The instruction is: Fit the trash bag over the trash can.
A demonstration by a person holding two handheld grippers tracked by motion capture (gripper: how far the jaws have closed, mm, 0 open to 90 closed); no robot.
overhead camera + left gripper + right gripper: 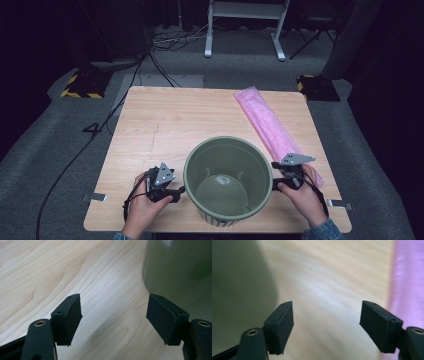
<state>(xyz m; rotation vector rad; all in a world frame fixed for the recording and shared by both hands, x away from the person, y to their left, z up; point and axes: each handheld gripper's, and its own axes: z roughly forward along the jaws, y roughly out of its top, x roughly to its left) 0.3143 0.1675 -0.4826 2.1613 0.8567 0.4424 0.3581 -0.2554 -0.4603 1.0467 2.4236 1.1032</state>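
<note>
Your left hand-held gripper (176, 191) and right hand-held gripper (276, 181) flank the green bin (228, 178), which stands upright near the middle of the desk's near edge, its mouth open and its inside bare of any liner. In the left gripper view the left hand-held gripper's jaws stand wide apart with only desk (82, 277) between them, and the bin's wall (180, 272) rises just beside one jaw; whether that jaw touches the wall cannot be told. In the right gripper view the right hand-held gripper's jaws are likewise spread and hold nothing, with the bin's wall (239, 290) on one side and the pink bag roll (408, 285) on the other. From the high view, the pink bag roll (267, 127) lies flat and still folded along the desk's right edge, running from the far right corner toward your right hand (304, 197), near the bin but apart from it. Judged from this layout, the work appears to be at its start: the bin is placed and steadied between both hands, but the bag has not been picked up, unfolded or fitted. What is left, most likely, is to grasp the bag with the right hand-held gripper, open it, and draw it over the bin's rim (200, 150). Nothing yet is gripped by either side.
</note>
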